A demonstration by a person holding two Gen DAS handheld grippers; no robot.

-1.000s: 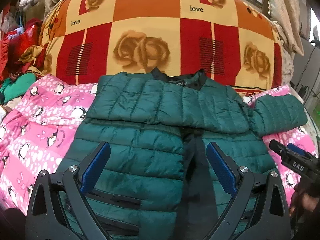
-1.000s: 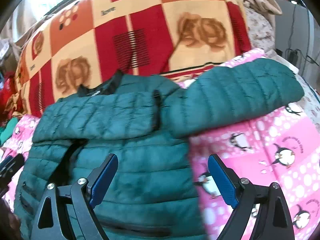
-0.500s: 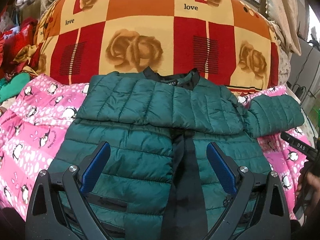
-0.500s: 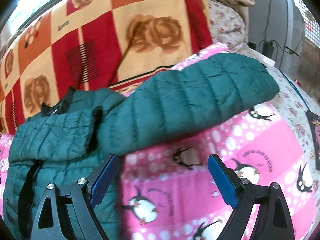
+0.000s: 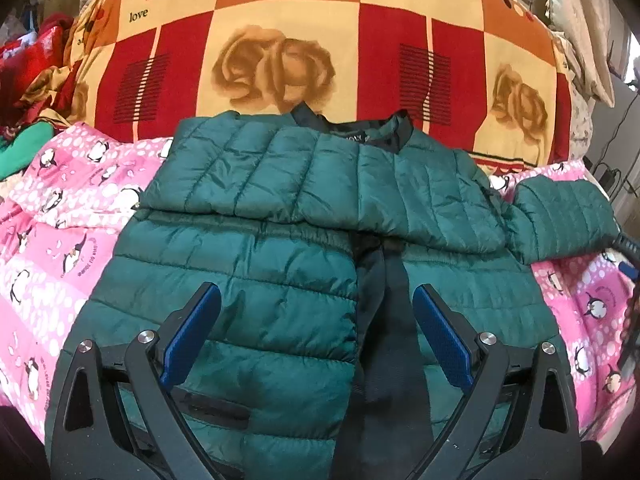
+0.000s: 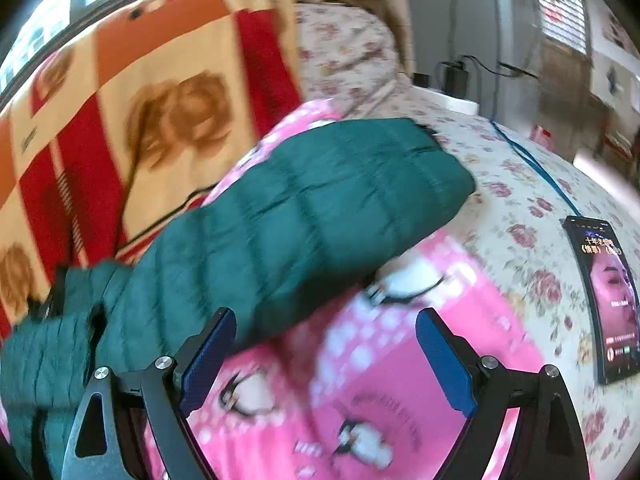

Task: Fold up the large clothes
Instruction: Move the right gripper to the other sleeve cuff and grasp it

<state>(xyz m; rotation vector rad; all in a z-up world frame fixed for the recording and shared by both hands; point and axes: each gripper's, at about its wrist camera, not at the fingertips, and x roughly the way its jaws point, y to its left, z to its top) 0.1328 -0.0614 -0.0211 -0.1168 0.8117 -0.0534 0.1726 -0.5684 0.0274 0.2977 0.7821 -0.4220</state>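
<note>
Lying on the pink blanket [image 5: 60,248], the jacket [image 5: 256,280] sits just beyond the left hand-held gripper [image 5: 316,344], wide open and empty. The right hand-held gripper [image 6: 326,364], also wide open and empty, hangs near the jacket's outstretched sleeve [image 6: 320,208], which lies to its far left.

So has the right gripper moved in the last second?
Yes. The right gripper has swung from over the jacket body toward the outstretched sleeve, now over the pink penguin blanket.

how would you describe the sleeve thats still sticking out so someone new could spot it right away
Find the dark green puffer jacket spread on the pink penguin blanket, below the big red and orange rose blanket. One sleeve lies folded across the chest; the other sleeve stretches off sideways onto the pink blanket, toward the phone. It is the only quilted green part lying clear of the jacket's body.
</note>
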